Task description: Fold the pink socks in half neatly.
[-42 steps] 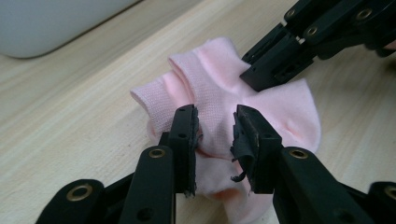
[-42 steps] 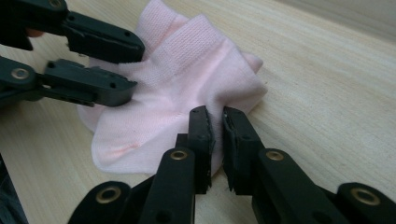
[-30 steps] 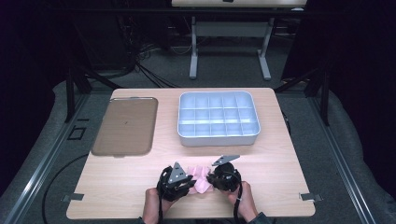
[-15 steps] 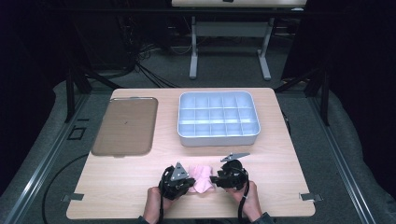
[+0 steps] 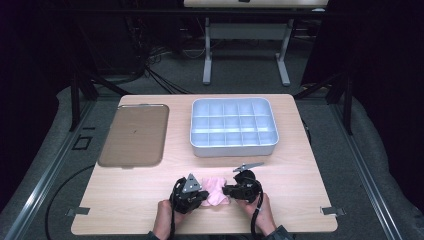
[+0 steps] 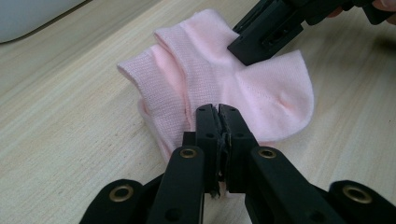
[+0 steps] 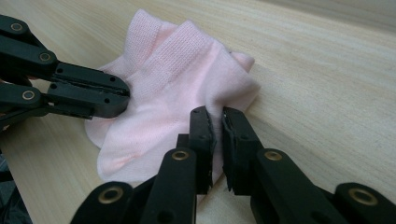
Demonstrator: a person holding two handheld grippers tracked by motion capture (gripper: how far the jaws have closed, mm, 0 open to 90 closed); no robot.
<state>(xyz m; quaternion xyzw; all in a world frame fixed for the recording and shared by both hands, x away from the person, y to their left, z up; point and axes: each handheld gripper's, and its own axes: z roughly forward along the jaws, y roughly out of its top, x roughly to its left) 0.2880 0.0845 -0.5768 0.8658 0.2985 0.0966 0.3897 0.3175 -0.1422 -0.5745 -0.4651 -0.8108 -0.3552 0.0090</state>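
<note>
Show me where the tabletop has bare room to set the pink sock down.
Bare wood lies right of the right gripper toward the table edge, left of the left gripper, and in the strip between the brown tray and divided bin. It is crowded around the sock.

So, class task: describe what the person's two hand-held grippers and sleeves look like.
Both the left hand-held gripper and the right hand-held gripper are black, each with two flat jaws on linkage arms joined by brass-ringed rivets. A grey three-cornered plate tops the left one. Black cables trail back toward the person. Dark sleeve cuffs show at the frame's bottom edge.
</note>
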